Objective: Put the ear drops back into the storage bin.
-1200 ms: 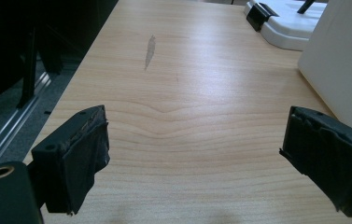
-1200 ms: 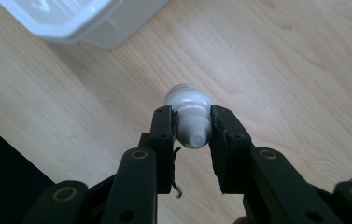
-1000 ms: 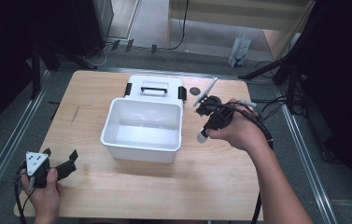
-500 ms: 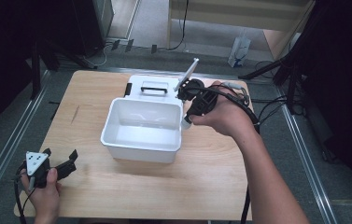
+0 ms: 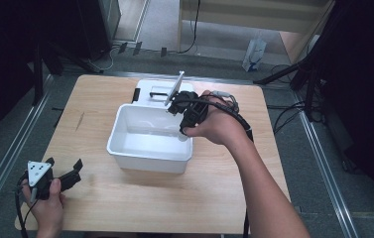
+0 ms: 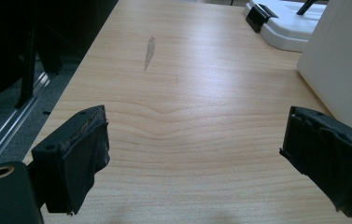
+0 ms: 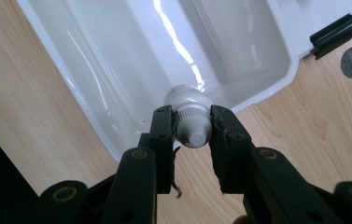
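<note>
High view shows a light wooden table (image 5: 125, 208) on a grey floor with dark equipment around, and on it a white tub (image 5: 150, 148) with its lid (image 5: 157, 89) lying flat just behind it. The tub looks empty inside. The right gripper (image 7: 192, 133) holds a white tube (image 7: 191, 119) by its cap, clamped between both jaws over the tub's rim, while the left gripper (image 6: 197, 154) rests near the table's front left corner, jaws wide apart, holding nothing.

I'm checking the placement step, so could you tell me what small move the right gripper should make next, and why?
Probably lower it a little, then open. The right gripper is shut on the white tube by its cap end, over the rim of the white bin, so the tube would likely drop inside.
</note>
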The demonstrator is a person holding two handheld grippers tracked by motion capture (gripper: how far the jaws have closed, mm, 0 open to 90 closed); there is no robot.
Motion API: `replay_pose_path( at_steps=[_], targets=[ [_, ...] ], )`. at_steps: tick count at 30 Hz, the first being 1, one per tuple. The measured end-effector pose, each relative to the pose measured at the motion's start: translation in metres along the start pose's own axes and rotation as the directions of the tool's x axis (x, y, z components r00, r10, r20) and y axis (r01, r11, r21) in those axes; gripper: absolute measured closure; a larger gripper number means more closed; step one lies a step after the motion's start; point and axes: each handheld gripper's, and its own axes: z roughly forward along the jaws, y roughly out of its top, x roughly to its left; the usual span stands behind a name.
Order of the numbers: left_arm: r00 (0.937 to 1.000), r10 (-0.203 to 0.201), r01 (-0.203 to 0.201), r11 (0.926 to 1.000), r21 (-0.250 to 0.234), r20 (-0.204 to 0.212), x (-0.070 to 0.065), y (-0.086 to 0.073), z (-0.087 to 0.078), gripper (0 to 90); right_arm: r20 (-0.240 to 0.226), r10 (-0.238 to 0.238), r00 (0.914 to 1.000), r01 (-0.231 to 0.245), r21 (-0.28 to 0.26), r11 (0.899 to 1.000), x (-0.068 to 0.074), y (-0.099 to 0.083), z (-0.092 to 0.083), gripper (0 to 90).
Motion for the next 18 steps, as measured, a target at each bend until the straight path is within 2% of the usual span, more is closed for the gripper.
replay_pose_path(
  at_steps=[6, 18],
  targets=[
    [1.0000, 0.005, -0.005, 1.0000, 0.001, -0.003, 0.000, 0.000, 0.000, 7.9, -0.002, -0.041, 0.9992, 0.041, 0.023, 0.999, 0.000, -0.001, 0.020, 72.2],
    [0.9999, 0.011, -0.011, 0.9999, -0.002, -0.005, -0.002, 0.000, 0.000, 7.9, -0.004, -0.112, 0.9937, 0.112, 0.032, 0.993, 0.000, -0.009, 0.056, 72.1]
  ],
)
